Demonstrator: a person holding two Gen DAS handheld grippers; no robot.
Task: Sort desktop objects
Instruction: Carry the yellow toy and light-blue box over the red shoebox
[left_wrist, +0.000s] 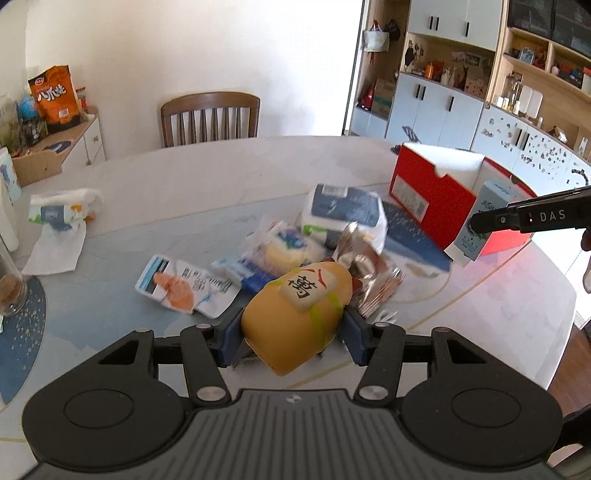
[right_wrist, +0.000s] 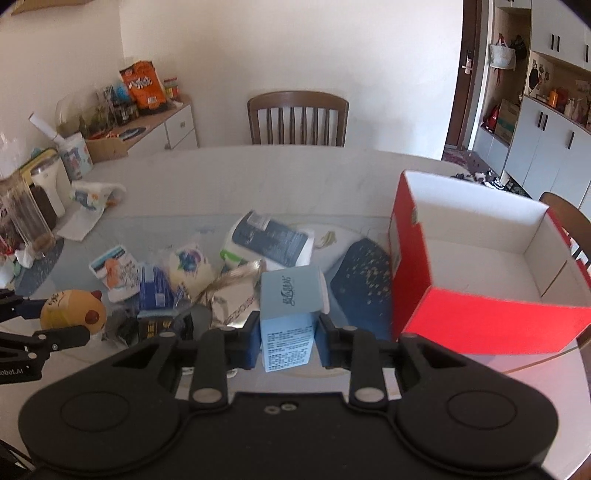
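Left wrist view: left tongs (left_wrist: 293, 330) clenched on a yellow plush toy (left_wrist: 295, 317), blue pads pressing both its flanks, toy lifted off the worktop (left_wrist: 221, 173). Toy's lower end is hidden behind the tong body. Beyond it, a loose heap of snack packets (left_wrist: 295, 247), blurred, labels unreadable. Right tongs (left_wrist: 476, 223) enter from the right edge, gripping a pale blue carton (left_wrist: 480, 225) in front of the red box (left_wrist: 436, 192); only one arm of them shows.

Right wrist view: right tongs (right_wrist: 286, 338) grasp the pale blue carton (right_wrist: 290, 314) by its sides, upright, above the worktop (right_wrist: 295, 173). Red box (right_wrist: 480, 258) just right of it, open, white inside, near corner cut off. Yellow plush toy (right_wrist: 72, 310) at far left in the left tongs (right_wrist: 55, 321), partly cropped.
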